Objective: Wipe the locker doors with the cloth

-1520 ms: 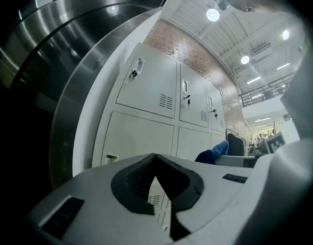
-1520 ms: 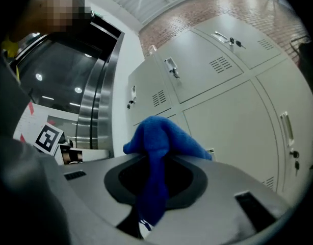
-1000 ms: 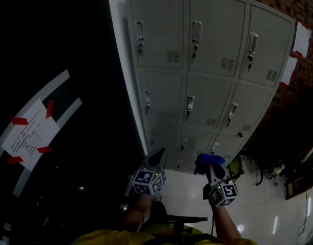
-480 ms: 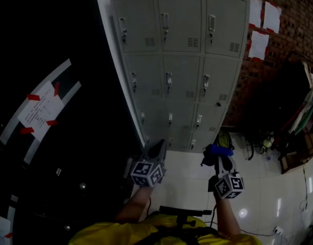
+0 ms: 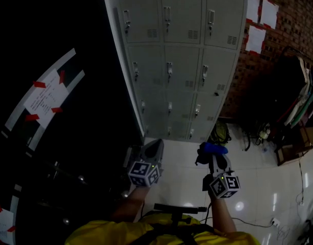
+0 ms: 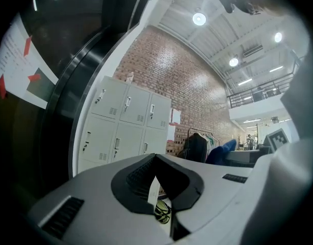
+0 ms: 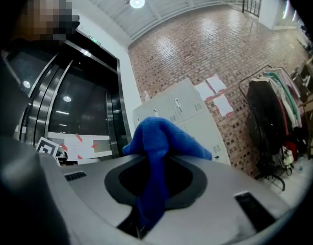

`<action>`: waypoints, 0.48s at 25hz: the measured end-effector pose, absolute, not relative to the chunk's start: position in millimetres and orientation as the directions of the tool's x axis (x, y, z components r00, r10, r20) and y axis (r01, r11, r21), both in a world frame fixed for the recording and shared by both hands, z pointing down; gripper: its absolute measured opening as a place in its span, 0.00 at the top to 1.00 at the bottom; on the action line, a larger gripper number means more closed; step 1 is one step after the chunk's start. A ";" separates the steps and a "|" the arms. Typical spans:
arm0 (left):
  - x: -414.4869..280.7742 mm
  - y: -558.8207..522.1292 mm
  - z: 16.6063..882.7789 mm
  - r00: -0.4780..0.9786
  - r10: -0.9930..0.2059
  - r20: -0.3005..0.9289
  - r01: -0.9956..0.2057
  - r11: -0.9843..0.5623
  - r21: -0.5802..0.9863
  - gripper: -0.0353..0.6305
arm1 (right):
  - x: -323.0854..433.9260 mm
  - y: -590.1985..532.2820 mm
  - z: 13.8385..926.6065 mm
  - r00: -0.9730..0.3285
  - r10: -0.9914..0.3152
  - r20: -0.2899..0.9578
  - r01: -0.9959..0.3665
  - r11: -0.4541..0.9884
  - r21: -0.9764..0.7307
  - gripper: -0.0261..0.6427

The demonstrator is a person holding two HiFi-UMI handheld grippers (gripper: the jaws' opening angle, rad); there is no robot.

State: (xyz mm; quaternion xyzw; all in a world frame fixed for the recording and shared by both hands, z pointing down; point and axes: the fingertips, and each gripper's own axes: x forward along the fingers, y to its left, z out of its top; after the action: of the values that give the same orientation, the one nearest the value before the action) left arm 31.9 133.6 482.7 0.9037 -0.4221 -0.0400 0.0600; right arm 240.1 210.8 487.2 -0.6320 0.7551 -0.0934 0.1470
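1. My right tool [image 5: 212, 156] is clamped on the blue fleece cloth [image 7: 155, 137], which bunches above the jaws.
2. My left tool [image 5: 156, 146] has its jaws together, nothing between them.
3. Grey metal lockers [image 5: 182, 60], three doors by three, stand ahead against the red brick wall [image 5: 294, 14]; cloth well apart from them, over the glossy white floor [image 5: 258, 188].

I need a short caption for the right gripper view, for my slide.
Right hand-held gripper shut on a blue cloth, facing grey lockers beside a brick wall.
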 end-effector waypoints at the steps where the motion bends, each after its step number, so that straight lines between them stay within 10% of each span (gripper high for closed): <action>1: 30.0 138.4 485.4 0.645 -0.764 -0.013 -0.755 -0.640 0.142 0.95 | 235.5 216.4 489.8 -0.160 -0.982 -0.099 -0.927 0.184 -0.327 0.86; 12: 16.5 160.5 490.5 0.660 -0.751 -0.003 -0.743 -0.654 0.143 0.95 | 216.2 238.7 495.8 -0.143 -0.986 -0.082 -0.929 0.162 -0.333 0.86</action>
State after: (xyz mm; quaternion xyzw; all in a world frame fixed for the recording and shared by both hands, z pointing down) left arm 16.5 160.5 490.5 0.9089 -0.4109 -0.0310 0.0645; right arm 216.2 238.7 495.8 -0.6393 0.7490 -0.1017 0.1417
